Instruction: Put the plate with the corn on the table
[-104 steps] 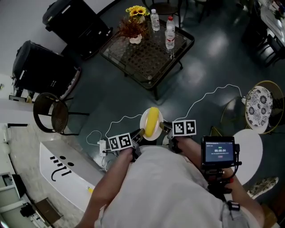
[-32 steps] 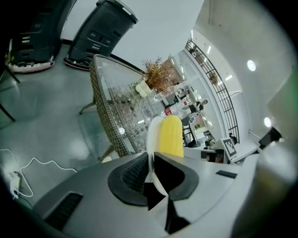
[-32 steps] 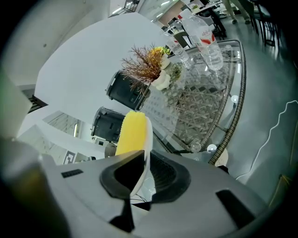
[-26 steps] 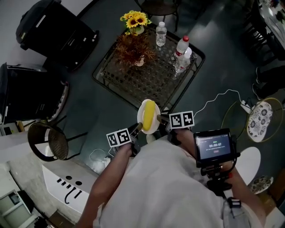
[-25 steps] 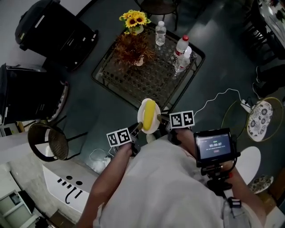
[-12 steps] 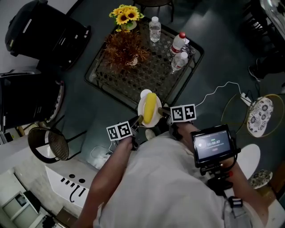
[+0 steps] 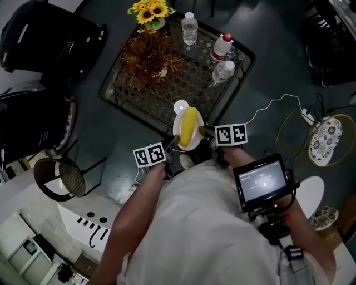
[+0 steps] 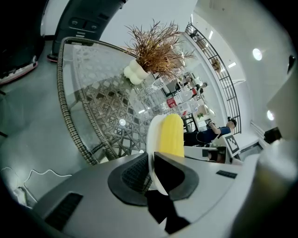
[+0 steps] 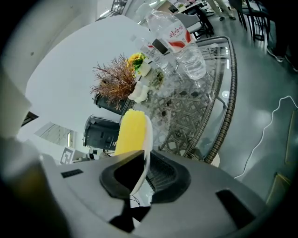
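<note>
Plate (image 7: 178, 132): white, a corn cob (image 7: 189, 124) lying on it, at the near edge of the glass-topped wicker table (image 7: 167, 97)
Left gripper (image 7: 173, 143): clamped on the plate's left rim
Right gripper (image 7: 203, 131): clamped on the right rim
Unclear: whether the plate touches the glass
Beyond: dried plant (image 7: 146, 55), sunflowers (image 7: 148, 11), water bottles (image 7: 222, 71), well apart from the plate
</note>
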Available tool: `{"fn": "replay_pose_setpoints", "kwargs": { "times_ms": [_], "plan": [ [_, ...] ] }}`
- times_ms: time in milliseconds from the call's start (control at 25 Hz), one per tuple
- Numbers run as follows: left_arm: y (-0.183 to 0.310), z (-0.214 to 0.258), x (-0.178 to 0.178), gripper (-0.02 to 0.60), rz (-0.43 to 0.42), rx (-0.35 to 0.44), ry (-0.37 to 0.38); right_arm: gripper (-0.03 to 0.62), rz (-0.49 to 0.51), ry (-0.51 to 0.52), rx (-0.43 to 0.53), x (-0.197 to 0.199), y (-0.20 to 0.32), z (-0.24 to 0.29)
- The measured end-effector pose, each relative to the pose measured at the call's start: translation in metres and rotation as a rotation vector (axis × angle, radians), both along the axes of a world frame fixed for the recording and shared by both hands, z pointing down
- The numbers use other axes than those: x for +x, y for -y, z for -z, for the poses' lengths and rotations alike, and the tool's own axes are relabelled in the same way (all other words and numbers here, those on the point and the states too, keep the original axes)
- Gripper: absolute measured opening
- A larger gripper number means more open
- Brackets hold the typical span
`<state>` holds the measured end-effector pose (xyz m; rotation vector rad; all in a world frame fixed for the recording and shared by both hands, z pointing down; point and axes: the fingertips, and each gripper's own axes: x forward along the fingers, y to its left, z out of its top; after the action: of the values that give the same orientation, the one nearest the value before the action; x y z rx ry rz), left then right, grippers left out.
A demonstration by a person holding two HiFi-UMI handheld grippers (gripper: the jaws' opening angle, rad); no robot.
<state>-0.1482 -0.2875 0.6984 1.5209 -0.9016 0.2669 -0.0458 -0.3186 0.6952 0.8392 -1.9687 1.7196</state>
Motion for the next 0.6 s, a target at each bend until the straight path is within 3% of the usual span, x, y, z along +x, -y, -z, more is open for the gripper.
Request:
{"fn": "replay_pose_setpoints", "kwargs": {
  "times_ms": [600],
  "plan": [
    [0.029, -0.038, 0.027, 0.041, -0.033, -0.042, 0.015, 0.048, -0.019, -0.024, -0.023, 0.028, 0.028, -0.037]
  ]
}}
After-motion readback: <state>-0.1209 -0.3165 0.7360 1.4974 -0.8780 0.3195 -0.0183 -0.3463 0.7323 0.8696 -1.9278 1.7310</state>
